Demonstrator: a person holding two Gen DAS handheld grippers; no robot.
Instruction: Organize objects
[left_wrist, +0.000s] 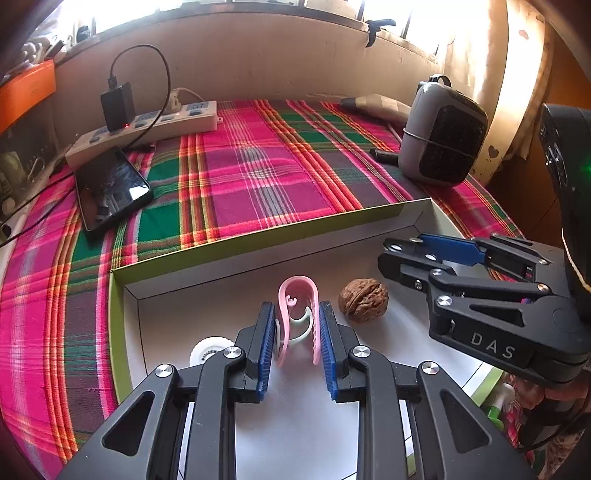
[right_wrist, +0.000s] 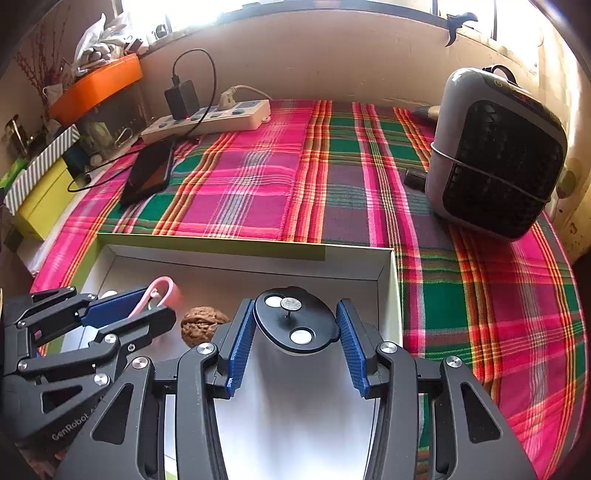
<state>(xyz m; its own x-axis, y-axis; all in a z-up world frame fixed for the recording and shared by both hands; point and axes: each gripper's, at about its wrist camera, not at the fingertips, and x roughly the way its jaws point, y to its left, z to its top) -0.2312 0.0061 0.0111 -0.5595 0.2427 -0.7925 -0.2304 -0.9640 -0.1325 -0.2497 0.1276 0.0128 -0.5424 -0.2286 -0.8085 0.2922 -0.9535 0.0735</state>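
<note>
Pink clip (left_wrist: 298, 318) sits pinched in the left gripper (left_wrist: 297, 345), low inside the white box (left_wrist: 258, 258) beside a walnut (left_wrist: 364, 301). The right gripper (right_wrist: 295, 341) squeezes a black disc (right_wrist: 295, 321) (also over the box). Next, I think, both let go gently.

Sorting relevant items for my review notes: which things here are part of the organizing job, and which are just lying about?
Job:
pink clip in left tool
black disc in right tool
walnut
white box

Lying about:
phone
power strip
grey heater
</note>
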